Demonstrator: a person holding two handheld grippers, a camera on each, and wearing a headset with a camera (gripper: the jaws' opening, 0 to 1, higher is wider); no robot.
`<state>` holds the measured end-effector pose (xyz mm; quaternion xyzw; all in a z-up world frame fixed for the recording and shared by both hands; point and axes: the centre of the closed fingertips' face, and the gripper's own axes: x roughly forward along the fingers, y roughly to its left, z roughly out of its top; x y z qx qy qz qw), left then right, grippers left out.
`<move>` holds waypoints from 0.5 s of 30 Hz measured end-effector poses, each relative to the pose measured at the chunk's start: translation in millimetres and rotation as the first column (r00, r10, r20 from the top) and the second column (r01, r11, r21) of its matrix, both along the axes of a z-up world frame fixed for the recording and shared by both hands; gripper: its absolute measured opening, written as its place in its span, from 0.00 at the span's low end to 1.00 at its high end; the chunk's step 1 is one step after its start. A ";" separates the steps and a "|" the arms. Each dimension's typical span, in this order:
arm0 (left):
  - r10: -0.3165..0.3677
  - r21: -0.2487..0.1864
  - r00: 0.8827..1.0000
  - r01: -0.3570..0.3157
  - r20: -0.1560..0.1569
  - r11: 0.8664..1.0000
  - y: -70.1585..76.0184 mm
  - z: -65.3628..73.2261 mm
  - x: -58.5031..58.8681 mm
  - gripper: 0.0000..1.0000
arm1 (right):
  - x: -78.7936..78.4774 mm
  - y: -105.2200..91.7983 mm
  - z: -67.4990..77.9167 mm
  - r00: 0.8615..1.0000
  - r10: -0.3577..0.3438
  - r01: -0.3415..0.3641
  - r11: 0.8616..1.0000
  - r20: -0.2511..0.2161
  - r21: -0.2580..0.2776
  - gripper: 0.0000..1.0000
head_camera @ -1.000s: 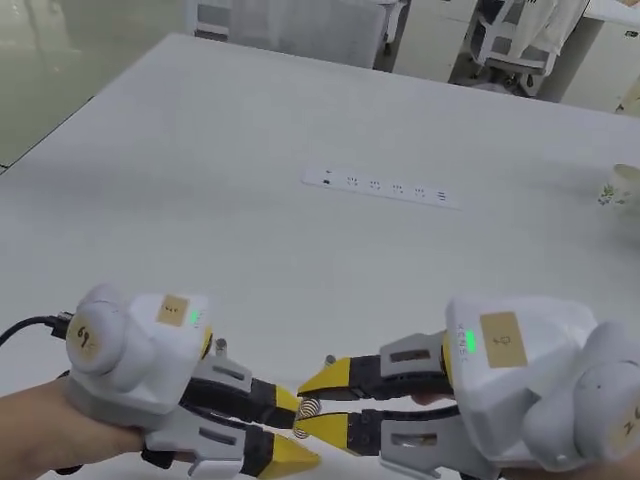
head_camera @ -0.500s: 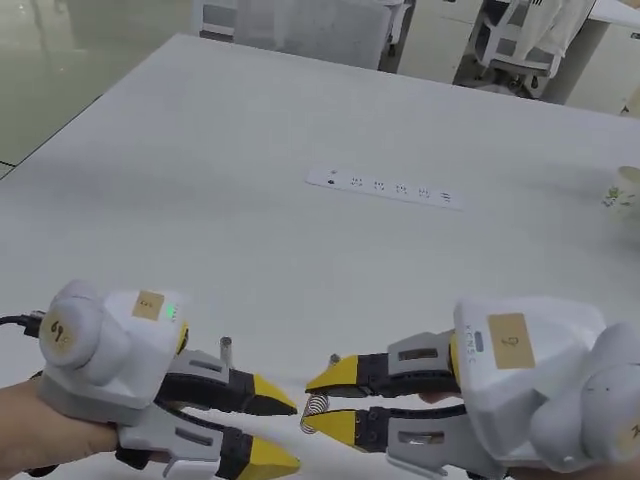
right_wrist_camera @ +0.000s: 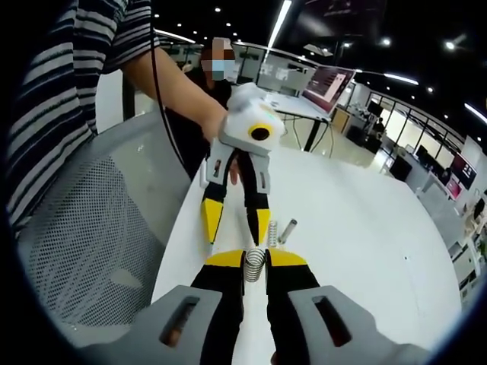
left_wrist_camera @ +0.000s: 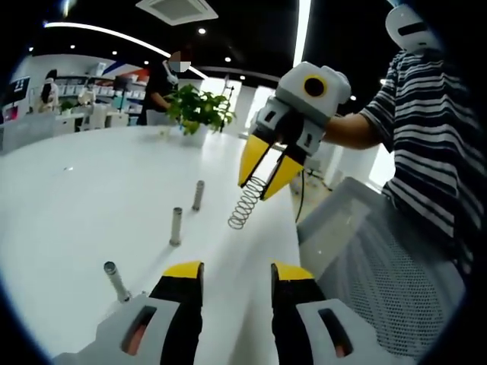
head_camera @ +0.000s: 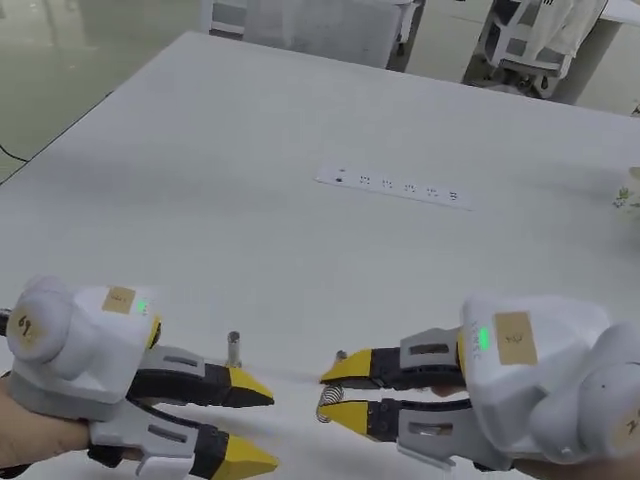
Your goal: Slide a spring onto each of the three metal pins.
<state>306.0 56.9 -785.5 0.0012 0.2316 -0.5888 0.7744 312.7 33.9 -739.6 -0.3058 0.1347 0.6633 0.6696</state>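
Since the spring (left_wrist_camera: 245, 205) is only pinched by its end in the right gripper (head_camera: 330, 393) (left gripper (head_camera: 262, 428) gaping, empty), it could get flicked away beside the pins (left_wrist_camera: 176, 226).

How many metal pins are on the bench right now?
3, in a row ahead of the left claw: near pin, middle pin, far pin. None seems hidden.

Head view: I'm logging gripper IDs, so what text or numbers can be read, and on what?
Left sticker, on the left gripper: handwritten mark, too blurred to read.
Right sticker, on the right gripper holding the spring: handwritten mark, also unreadable.
Nothing else legible.
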 end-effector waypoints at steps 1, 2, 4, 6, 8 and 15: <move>0.008 0.000 1.000 -0.008 -0.005 1.000 2.7 -0.2 0.2 0.31 | 0.8 -0.6 -0.2 1.000 -0.003 0.003 1.000 0.000 0.000 0.07; 0.017 0.002 1.000 -0.017 -0.004 1.000 7.1 -0.8 0.5 0.32 | 1.6 -1.1 -0.3 1.000 -0.005 0.005 1.000 -0.001 0.001 0.07; 0.030 0.004 1.000 -0.030 -0.005 1.000 13.3 -1.3 1.0 0.33 | 3.5 -2.7 -1.3 1.000 -0.012 0.012 1.000 0.001 -0.002 0.07; 0.053 0.002 0.999 -0.053 -0.011 0.999 20.6 -1.1 2.2 0.34 | 4.4 -3.7 -2.3 1.000 -0.016 0.016 1.000 0.001 -0.004 0.07; 0.080 0.002 0.997 -0.080 -0.009 0.997 26.9 -0.7 4.4 0.38 | 5.0 -4.1 -2.7 1.000 -0.019 0.019 1.000 0.001 -0.003 0.07; 0.142 -0.006 0.990 -0.142 -0.012 0.990 42.8 0.5 8.1 0.50 | 10.5 -4.6 -3.8 0.999 -0.034 0.034 0.999 0.003 0.002 0.07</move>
